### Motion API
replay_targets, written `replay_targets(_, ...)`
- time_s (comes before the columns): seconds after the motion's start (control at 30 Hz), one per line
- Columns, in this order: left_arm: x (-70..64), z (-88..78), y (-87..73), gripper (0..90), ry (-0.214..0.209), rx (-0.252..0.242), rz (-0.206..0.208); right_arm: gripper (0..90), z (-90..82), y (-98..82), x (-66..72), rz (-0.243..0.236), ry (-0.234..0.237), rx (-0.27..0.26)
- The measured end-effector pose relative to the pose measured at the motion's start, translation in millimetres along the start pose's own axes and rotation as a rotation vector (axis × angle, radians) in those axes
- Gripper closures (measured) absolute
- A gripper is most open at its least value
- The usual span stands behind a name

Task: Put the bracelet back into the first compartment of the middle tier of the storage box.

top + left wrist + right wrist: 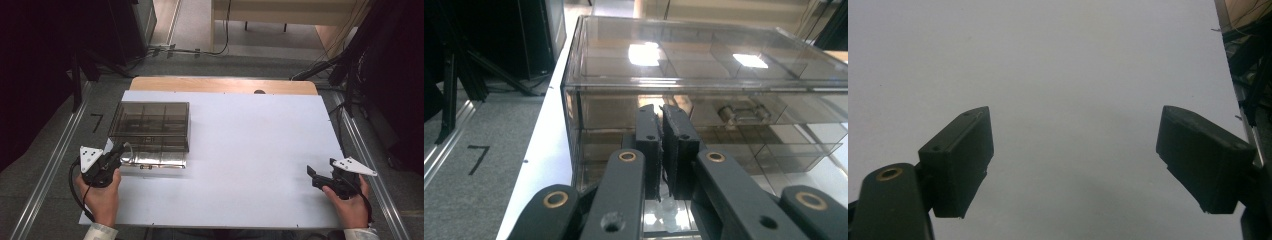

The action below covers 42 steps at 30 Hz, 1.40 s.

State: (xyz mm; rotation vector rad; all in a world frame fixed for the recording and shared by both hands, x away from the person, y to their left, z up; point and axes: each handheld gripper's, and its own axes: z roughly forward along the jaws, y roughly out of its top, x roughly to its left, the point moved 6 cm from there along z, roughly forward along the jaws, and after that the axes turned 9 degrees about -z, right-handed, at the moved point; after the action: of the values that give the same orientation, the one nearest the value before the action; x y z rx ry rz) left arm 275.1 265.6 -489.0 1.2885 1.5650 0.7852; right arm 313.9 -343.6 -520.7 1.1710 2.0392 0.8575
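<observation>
High view: smoky transparent plastic organiser box with divided compartments (150, 119) sits on the left half of the white rectangular table top (250, 150), near its left edge. One clear drawer (152, 159) stands pulled out toward the person, its front edge past the box body.

Left gripper (120, 150), held in the person's left hand (102, 195), points at the drawer's left front corner. Grey three-cornered plate on top of it. Left gripper view: the two black jaws pressed together right at the box front (704, 115), only a thin slit between the pads; cannot tell whether anything is pinched there. A small clear cylindrical handle (741, 111) shows behind the box front, to the right of the jaws.

Right gripper (314, 175), in the right hand (350, 202), rests well apart from the box near the table's right edge. Right gripper view: jaws spread wide over bare white surface (1073, 75), nothing between them.

Grey carpet floor (45, 150) around the table; a black "7" mark (96, 121) to the left.
</observation>
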Motion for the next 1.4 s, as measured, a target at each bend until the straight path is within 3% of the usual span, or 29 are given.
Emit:
replay_targets(0.2,1.6,-0.5,-0.4,85.0,0.019,0.000,0.009,13.9,-0.2,0.0,-0.3,0.000,0.001,-0.003)
replay_targets(0.4,3.3,-1.6,-0.2,67.6,0.063,-0.011,0.015,13.9,-0.4,0.2,-0.3,0.001,0.002,-0.006)
replay_targets(0.63,2.2,-5.0,0.7,55.5,0.077,-0.033,0.009,13.9,-0.6,0.1,-0.3,0.003,0.002,-0.005)
replay_targets(1.13,0.3,-12.5,2.5,36.6,0.085,-0.079,0.004,13.8,-1.1,-0.1,-0.5,0.006,0.000,-0.006)
replay_targets(1.4,-2.4,-15.1,2.1,27.0,0.070,-0.075,0.009,13.8,-1.2,-0.2,-0.5,0.007,-0.003,-0.003)
